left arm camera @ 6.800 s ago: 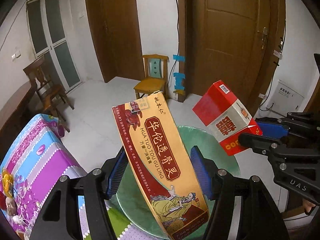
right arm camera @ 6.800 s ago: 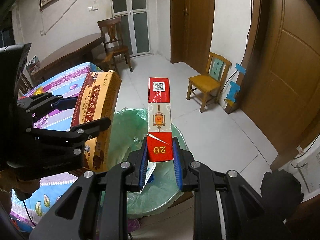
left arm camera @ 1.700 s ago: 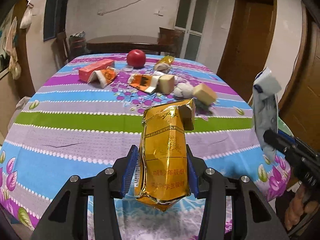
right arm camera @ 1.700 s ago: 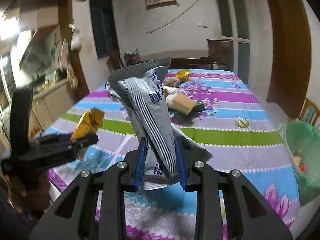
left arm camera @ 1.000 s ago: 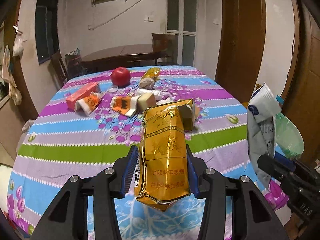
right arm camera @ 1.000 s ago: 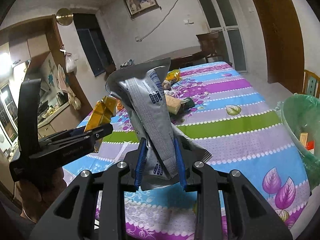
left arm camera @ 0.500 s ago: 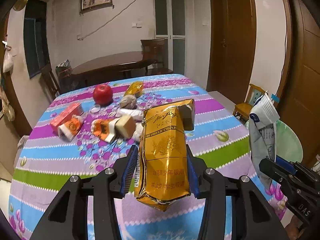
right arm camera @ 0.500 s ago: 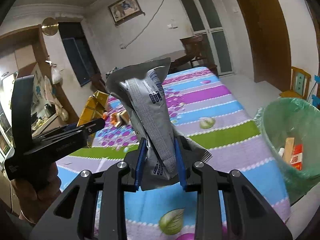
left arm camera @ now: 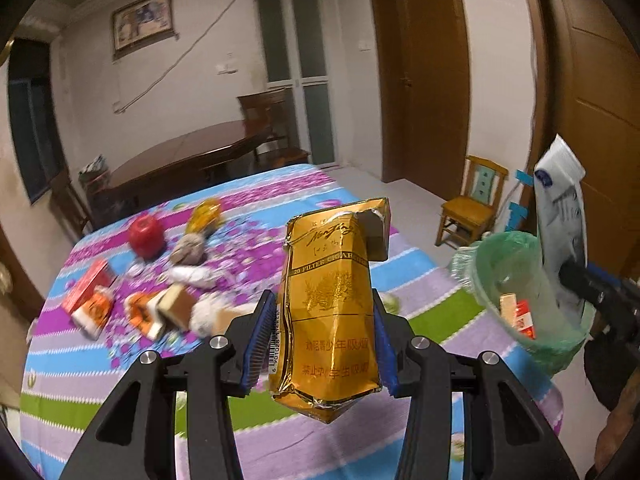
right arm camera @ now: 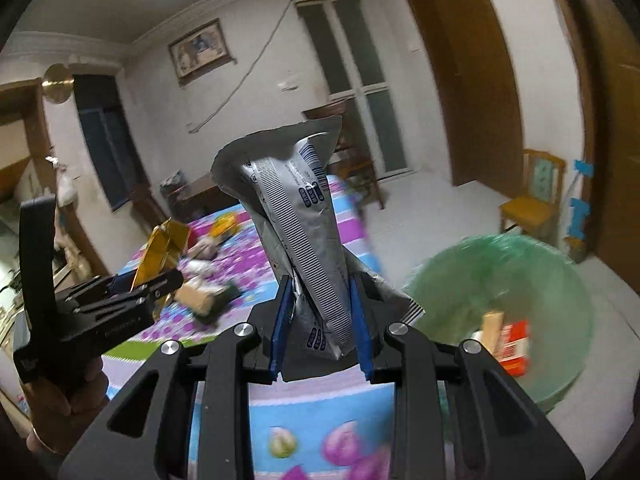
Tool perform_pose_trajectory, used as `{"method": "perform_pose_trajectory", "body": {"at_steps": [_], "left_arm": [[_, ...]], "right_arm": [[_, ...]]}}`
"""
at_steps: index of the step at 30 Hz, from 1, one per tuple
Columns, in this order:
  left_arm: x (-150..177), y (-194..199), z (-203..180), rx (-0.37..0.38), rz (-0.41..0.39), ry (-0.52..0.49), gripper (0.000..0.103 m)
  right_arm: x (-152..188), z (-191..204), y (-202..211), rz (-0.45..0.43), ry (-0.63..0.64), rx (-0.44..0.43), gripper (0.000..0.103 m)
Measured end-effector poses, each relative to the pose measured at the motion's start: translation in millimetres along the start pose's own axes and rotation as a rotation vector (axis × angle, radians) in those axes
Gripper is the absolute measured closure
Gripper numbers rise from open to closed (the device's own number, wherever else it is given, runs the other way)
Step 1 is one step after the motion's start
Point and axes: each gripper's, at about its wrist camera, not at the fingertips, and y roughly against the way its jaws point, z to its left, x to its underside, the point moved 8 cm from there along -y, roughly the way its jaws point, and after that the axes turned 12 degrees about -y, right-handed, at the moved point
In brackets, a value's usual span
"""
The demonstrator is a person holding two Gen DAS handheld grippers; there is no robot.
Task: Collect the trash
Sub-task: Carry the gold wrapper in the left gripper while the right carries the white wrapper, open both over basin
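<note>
My left jaws are clamped part-way closed on a crumpled gold foil cigarette pack, blue pads pressing both its sides; my right jaws stand narrower, pinching a creased silver wrapper that rises in a cone above them. Both pieces of trash hang in the air over the near edge of the table, and each shows in the other view: the wrapper at the right border of the left view, the gold pack at the left of the right view. Off the table's right edge stands the trash bin, lined with a thin green plastic bag, its mouth open and unobstructed, with a red carton and a pale box already lying inside. Beyond the bin the tiled floor is open up to a small wooden chair by the brown door.

The pack reads "20 FILTER CIGARETTES" above a line of Chinese characters, with a barcode down its left edge; its torn top flap stands up. The wrapper carries fine ribbed print, a barcode and small dark blue marks I cannot read.

Farther back on the striped, flowered tablecloth lie a red apple, orange cartons and crumpled paper, blurred.
</note>
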Motion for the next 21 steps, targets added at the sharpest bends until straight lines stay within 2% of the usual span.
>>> {"method": "perform_pose_trajectory", "body": {"at_steps": [16, 21], "left_arm": [[-65, -23, -108, 0.112, -0.063, -0.163, 0.056], [-81, -38, -146, 0.189, -0.061, -0.212, 0.056]], "right_arm": [[-41, -74, 30, -0.079, -0.01, 0.199, 0.076], [-48, -103, 32, -0.07, -0.039, 0.272, 0.076]]}}
